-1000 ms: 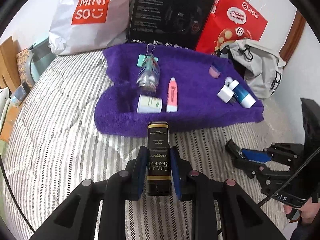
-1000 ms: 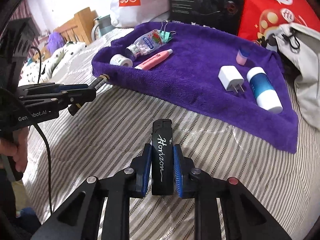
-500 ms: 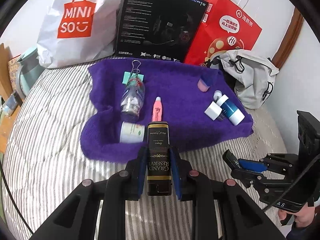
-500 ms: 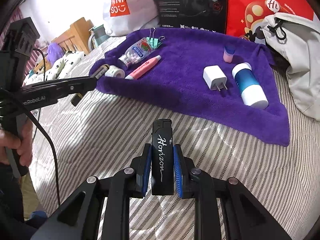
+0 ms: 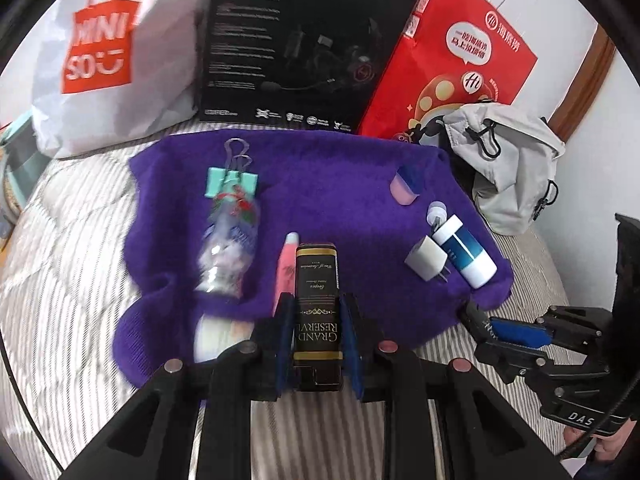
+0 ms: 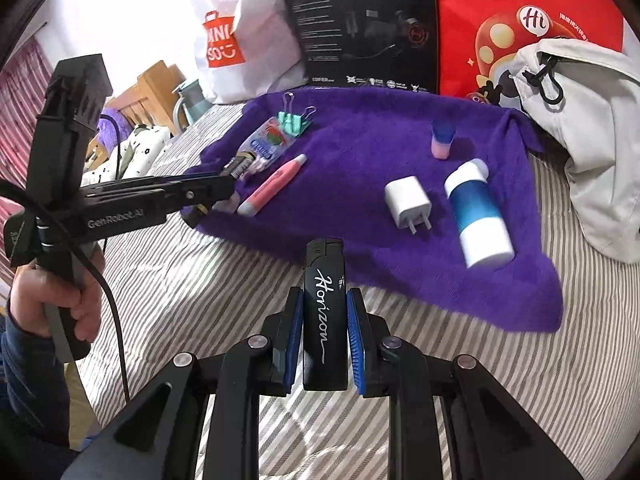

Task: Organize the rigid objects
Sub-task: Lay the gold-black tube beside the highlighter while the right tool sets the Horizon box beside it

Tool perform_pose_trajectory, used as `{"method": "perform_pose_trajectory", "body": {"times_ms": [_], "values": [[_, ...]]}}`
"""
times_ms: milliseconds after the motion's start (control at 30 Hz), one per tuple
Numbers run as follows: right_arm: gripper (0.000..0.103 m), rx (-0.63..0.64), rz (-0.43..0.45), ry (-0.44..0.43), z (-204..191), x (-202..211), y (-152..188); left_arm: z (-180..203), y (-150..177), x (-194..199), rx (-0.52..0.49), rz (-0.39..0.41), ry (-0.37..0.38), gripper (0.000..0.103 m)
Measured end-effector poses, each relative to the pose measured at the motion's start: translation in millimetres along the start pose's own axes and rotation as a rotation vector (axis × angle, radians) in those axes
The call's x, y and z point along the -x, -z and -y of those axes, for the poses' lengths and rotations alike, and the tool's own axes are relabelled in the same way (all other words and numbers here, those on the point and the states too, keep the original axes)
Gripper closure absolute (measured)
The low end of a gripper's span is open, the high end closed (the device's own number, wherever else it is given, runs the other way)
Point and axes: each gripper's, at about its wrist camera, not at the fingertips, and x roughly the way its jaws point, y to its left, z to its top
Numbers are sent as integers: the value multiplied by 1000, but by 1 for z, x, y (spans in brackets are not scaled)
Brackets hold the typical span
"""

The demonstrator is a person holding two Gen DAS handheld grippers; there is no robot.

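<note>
My left gripper (image 5: 317, 312) is shut on a black and gold "Grand Reserve" box (image 5: 318, 300), held over the near edge of the purple towel (image 5: 328, 184). My right gripper (image 6: 323, 312) is shut on a black "Horizon" lighter (image 6: 325, 312), just short of the towel's (image 6: 368, 152) near edge. On the towel lie a clear bottle (image 5: 228, 248), a pink tube (image 5: 285, 268), a white charger (image 6: 407, 202), a blue and white bottle (image 6: 478, 212), a small pink and blue cap (image 6: 442, 140) and teal binder clips (image 5: 232, 182). The left gripper also shows in the right wrist view (image 6: 224, 186).
A white Miniso bag (image 5: 104, 56), a black box (image 5: 304, 48) and a red paper bag (image 5: 460, 56) stand behind the towel. A grey backpack (image 5: 508, 168) lies at the right. The striped bedspread (image 6: 208, 292) surrounds the towel. A white roll (image 5: 218, 338) lies partly hidden by my left fingers.
Both grippers have moved forward toward the towel with their loads. The left gripper now reaches over the towel's near edge, beside the pink tube.
</note>
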Motion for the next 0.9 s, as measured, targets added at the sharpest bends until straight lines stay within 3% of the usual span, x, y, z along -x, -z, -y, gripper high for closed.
{"method": "perform_pose_trajectory", "body": {"times_ms": [167, 367, 800, 900], "values": [[81, 0, 7, 14, 18, -4, -15, 11, -11, -28, -20, -35, 8, 80], [82, -22, 9, 20, 39, -4, -23, 19, -12, -53, -72, -79, -38, 80], [81, -49, 19, 22, 56, -5, -26, 29, -9, -57, -172, -90, -99, 80], [81, -49, 20, 23, 56, -5, -27, 32, -9, -58, -187, -102, -101, 75]]}}
